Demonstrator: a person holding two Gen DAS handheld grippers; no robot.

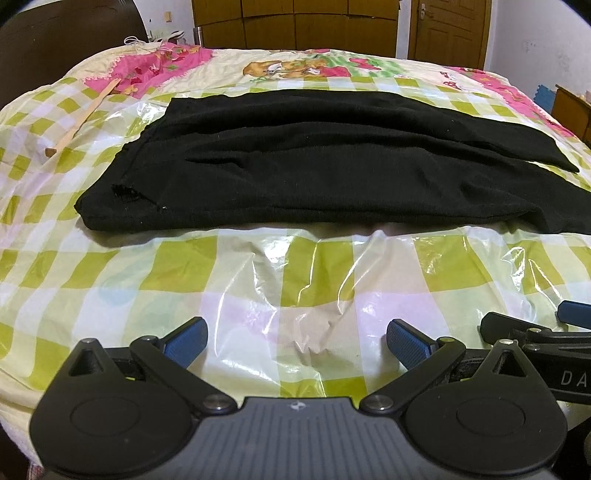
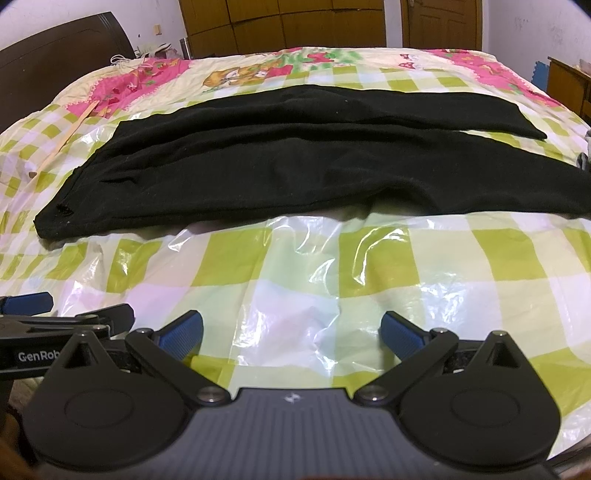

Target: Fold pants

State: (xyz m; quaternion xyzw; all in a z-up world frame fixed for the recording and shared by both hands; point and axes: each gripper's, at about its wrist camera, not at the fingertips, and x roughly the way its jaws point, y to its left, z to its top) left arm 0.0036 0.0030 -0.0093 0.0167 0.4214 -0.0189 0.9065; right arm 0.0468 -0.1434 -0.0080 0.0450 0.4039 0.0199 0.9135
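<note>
Jaws of both grippers gape wide, empty, well short of the black pants [image 1: 314,162] lying ahead.

Home bedroom. Bed [image 1: 92,258] with checked cartoon-print quilt under clear plastic sheet [image 1: 295,280], dark wooden headboard [image 2: 55,40], brown wooden wardrobe [image 1: 295,22] along far wall, panelled wooden door [image 1: 448,27], white walls.

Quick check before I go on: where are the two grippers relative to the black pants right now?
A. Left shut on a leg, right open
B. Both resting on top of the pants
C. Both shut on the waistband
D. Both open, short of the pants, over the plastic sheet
D: the left gripper and right gripper both stand wide open and empty over the clear plastic sheet, with the black pants lying untouched farther up the bed.
</note>
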